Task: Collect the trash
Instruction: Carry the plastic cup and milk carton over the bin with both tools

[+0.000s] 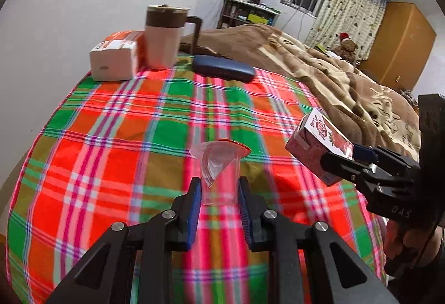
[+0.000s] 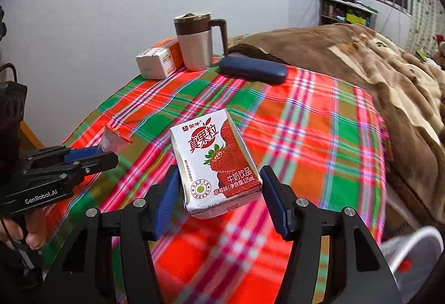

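- The left gripper (image 1: 219, 187) has its fingers closed on a clear plastic cup (image 1: 219, 165); the cup stands upright between the pads, its peeled red lid beyond the fingertips
- The right gripper (image 2: 220, 169) grips a strawberry milk carton (image 2: 217, 159), which sits tilted between its fingers, clear of the plaid-covered worktop (image 1: 125, 137)
- The step in hand looks like carrying both pieces to a bin; the white basket (image 2: 414, 245) below and right of the right fingers may be it
- The thin cup probably crushes easily, so a light, steady squeeze suits it; the carton is held near its end and could pivot, so level, unhurried travel helps
- Count: one cup, one carton, both in the fingers
- Far ahead of the fingers: one lidded mug (image 1: 162, 37), one white-and-orange box (image 1: 114, 60), one dark blue case (image 1: 222, 67)
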The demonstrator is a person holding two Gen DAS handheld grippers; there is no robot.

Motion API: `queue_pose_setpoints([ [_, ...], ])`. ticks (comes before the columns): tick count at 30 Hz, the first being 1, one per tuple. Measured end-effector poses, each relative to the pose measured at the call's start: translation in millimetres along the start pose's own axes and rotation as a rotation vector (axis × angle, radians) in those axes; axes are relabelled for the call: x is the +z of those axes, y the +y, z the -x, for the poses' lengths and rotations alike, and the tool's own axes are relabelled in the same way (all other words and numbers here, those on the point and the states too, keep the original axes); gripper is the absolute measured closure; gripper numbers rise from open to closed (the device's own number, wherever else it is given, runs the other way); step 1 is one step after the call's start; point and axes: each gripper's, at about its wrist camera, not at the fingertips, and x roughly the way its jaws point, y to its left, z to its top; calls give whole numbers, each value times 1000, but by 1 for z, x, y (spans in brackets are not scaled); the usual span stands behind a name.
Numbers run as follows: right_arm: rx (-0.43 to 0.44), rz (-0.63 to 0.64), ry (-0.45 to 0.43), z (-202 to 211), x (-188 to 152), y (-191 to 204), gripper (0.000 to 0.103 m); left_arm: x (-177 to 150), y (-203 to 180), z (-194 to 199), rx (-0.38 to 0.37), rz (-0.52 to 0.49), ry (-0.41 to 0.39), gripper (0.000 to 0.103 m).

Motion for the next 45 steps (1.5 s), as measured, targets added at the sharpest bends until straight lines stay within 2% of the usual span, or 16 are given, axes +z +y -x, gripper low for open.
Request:
queue_pose_setpoints([
  [8, -41, -87, -50, 52, -39, -13, 43, -25, -48, 19, -45, -57, -3, 77],
  [18, -83, -180, -61, 83, -79, -31, 43, -53, -95, 31, -93, -114, 12, 77],
  [30, -146, -249, -91, 110, -101, -61, 43, -57, -139, 24, -143, -186, 32, 77],
  [45, -294, -392, -118, 147, -134, -117, 43, -55, -215, 0, -247, -311, 66, 77],
])
